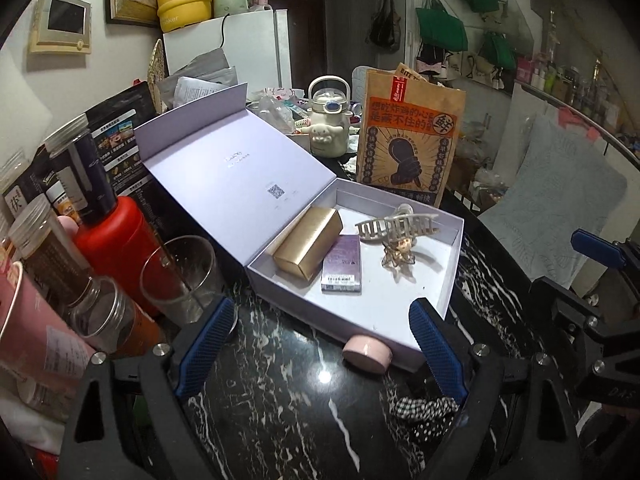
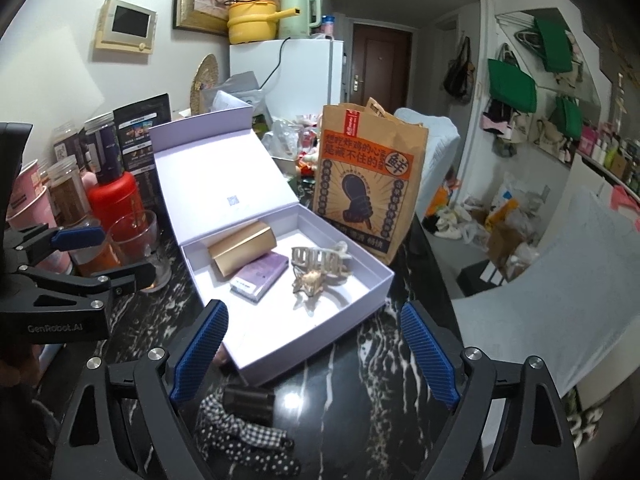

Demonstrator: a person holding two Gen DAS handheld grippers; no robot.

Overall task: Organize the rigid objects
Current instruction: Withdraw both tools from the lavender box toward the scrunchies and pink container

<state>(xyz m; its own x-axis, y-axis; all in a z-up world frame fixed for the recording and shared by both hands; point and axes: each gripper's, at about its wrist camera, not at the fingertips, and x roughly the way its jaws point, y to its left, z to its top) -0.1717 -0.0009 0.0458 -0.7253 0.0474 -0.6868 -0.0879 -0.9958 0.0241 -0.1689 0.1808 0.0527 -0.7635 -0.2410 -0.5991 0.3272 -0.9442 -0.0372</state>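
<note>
Four things sit in our box already. Both tools, left and right, gape wide, empty; next grab needs the pink disc on the worktop

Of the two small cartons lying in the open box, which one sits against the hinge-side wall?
The gold carton: it lies along the box's wall below the lid, while the purple carton lies beside it, further into the tray.

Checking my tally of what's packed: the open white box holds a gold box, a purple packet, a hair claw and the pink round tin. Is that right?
Not quite. The pink round tin is outside the open white box, on the black marble table against its front wall, as the left wrist view shows. The gold box, purple packet and hair claw are inside.
</note>
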